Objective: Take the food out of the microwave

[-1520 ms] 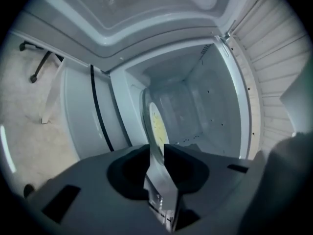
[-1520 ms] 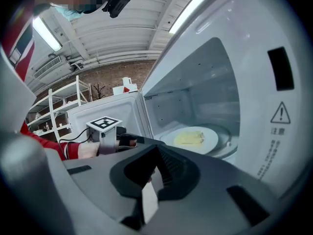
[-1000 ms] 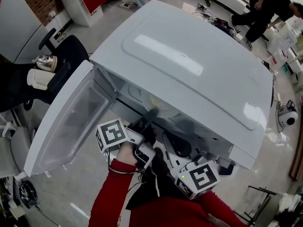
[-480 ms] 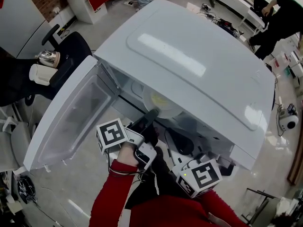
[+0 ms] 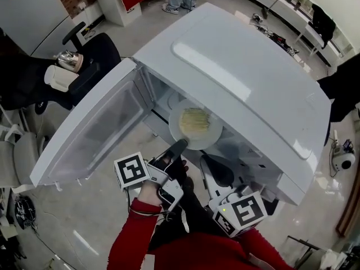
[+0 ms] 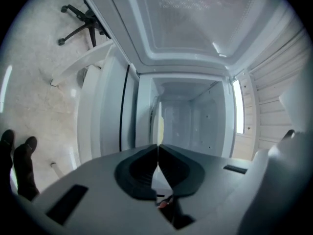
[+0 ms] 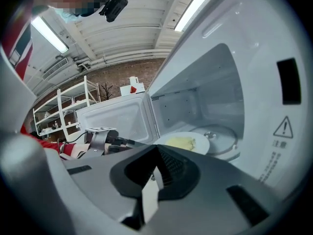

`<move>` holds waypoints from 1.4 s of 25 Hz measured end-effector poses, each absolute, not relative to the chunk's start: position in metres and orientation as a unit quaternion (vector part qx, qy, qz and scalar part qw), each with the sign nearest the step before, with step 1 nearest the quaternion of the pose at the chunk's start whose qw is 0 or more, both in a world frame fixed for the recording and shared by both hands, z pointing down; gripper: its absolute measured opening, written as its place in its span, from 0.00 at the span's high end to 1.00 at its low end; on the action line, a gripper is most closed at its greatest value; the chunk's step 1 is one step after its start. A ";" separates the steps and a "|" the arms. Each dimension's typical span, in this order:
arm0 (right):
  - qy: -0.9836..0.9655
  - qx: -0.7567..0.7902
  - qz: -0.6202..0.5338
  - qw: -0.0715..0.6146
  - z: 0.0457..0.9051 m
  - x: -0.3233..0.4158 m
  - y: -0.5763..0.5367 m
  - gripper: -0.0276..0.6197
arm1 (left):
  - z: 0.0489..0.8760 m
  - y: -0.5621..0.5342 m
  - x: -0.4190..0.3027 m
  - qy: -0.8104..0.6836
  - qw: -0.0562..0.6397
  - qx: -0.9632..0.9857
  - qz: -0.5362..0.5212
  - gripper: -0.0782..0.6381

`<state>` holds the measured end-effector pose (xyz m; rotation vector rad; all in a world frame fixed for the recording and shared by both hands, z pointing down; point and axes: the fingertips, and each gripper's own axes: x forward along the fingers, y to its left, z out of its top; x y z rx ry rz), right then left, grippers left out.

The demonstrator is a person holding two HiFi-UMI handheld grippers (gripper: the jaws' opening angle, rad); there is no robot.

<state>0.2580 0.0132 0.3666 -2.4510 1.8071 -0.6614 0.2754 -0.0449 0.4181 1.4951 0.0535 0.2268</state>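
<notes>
A white plate [image 5: 194,129] with pale yellow food [image 5: 194,120] sticks half out of the open white microwave [image 5: 242,77]. My left gripper [image 5: 179,146] is shut on the plate's near rim; in the left gripper view the plate [image 6: 160,126] shows edge-on between the closed jaws [image 6: 157,148]. My right gripper [image 5: 216,170] hangs just right of it, below the microwave's front, shut with nothing in it. In the right gripper view [image 7: 156,150] the plate [image 7: 182,142] lies beside the glass turntable [image 7: 220,137].
The microwave door [image 5: 93,136] swings wide open to the left. Behind it are a black office chair [image 5: 93,58], a metal kettle [image 5: 67,58] and a white cup [image 5: 59,77]. Floor with cables lies at the right, and a person stands far back.
The plate has come further out of the microwave toward me with the left gripper on its rim. The right gripper has stayed about where it was.
</notes>
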 end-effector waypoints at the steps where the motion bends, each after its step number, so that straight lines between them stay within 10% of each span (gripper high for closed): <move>1: 0.584 -0.784 -0.211 0.012 0.366 0.257 0.013 0.94 | 0.417 -0.046 0.271 0.022 0.729 0.677 0.096 0.87; 35: 0.738 -0.643 -0.199 -0.045 0.368 0.107 -0.049 0.94 | 0.407 -0.080 0.005 -0.120 0.738 0.653 -0.117 0.87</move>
